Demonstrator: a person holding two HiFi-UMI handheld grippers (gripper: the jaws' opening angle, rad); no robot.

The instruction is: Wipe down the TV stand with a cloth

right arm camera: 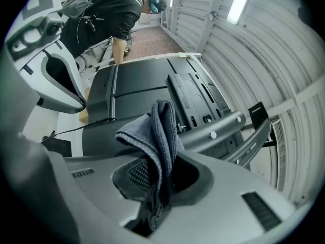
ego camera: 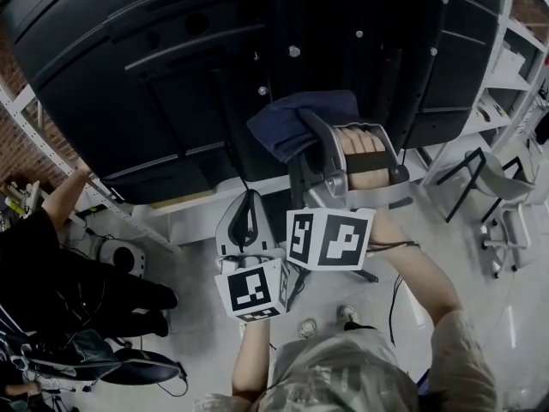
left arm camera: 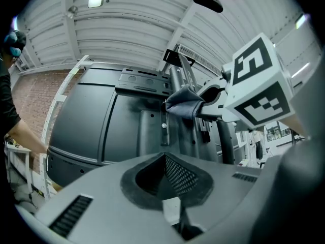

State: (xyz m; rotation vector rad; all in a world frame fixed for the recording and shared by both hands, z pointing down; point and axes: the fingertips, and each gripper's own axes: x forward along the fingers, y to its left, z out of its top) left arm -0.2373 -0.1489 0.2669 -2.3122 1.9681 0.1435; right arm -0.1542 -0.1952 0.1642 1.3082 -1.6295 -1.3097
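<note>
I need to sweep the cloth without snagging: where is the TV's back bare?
Bare: the smooth back panel left of the mounting plate. Crowded: the middle, where the stand's posts, bolts and the cloth in the right gripper meet.

The right claw (right arm camera: 157, 187) pinches a grey-blue cloth (right arm camera: 155, 131), whose folds stand up between the closed jaws. Beyond it lies the black TV back (right arm camera: 137, 90), crossed by a grey bar (right arm camera: 213, 133), perhaps part of the stand. A person (right arm camera: 106, 14) bends at the upper left.
</note>
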